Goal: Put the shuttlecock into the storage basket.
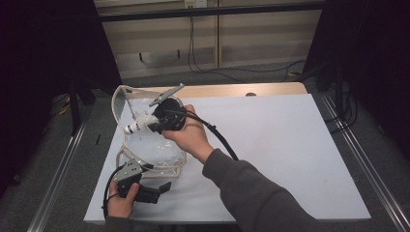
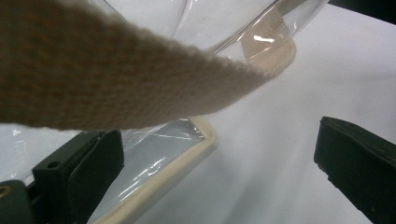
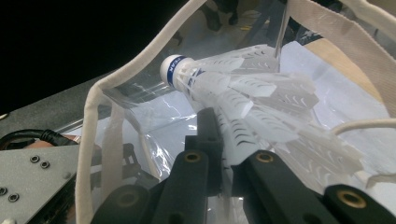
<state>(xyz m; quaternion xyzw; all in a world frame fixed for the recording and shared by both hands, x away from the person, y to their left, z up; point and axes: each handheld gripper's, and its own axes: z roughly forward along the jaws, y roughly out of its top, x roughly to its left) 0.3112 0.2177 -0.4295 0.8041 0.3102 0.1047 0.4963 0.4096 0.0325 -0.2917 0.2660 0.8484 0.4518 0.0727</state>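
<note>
Lower left of the high view: left tool (image 1: 162, 187) lies low on the white tabletop (image 1: 290, 154), held by the left hand (image 1: 121, 203), its grey plate uppermost. In the left gripper view the jaws stand wide apart with nothing pressed between them; bare tabletop shows in the gap, the bag's cream-edged corner lies by the left-hand jaw, and a woven cream strap (image 2: 116, 79) crosses the upper half of that frame, very close and blurred.

Left of centre in the high view: clear plastic bag (image 1: 154, 150) with cream trim, resting on the tabletop, its mouth propped open toward the upper left.

Just above it: right hand (image 1: 191, 137) carries the right tool (image 1: 153, 126) at the bag's mouth. Jaws clamped on the white feather skirt of a shuttlecock (image 3: 243, 98); in the right gripper view the skirt is pinched between the black jaws at bottom centre and the cork tip with its blue band points to the upper left, inside the bag's rim (image 3: 93, 121).

Top of the high view: wall panels and hanging cables.
</note>
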